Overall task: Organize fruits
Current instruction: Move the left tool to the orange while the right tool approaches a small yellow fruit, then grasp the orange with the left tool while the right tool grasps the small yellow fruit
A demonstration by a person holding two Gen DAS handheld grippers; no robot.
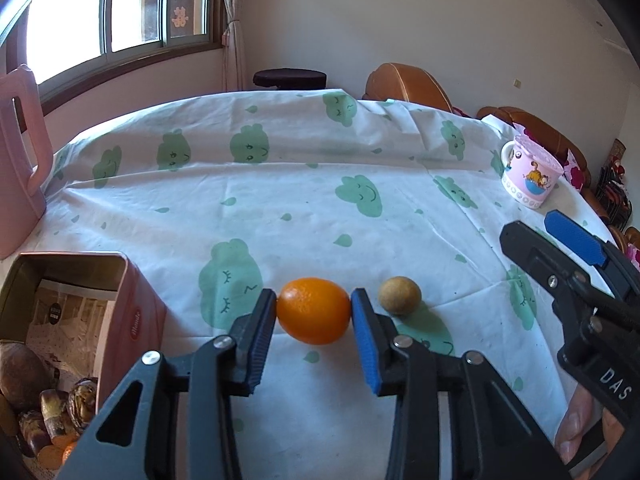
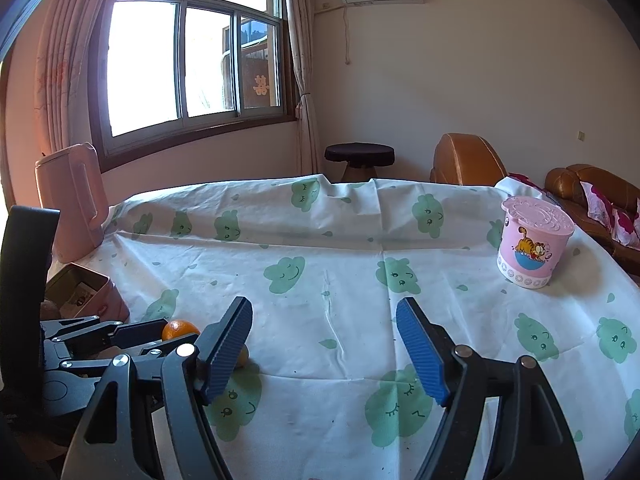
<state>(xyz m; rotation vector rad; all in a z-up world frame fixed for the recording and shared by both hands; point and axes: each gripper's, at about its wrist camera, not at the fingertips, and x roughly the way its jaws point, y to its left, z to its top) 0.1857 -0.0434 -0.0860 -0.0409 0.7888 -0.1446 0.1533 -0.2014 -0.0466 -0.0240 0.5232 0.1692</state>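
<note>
Orange [image 1: 313, 311] between left gripper [image 1: 313, 322] jaws, tin [image 1: 132, 308] just left.

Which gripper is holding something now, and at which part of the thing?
The left gripper holds the orange by its two opposite sides, one pad on each. The right gripper stands open and holds nothing.

Left tongs [image 1: 313, 312] pinching an orange [image 1: 313, 310] on the cloud-print tablecloth [image 1: 280, 200] (small brown fruit [image 1: 399, 295] just beside), pink tin [image 1: 132, 312] at left.
</note>
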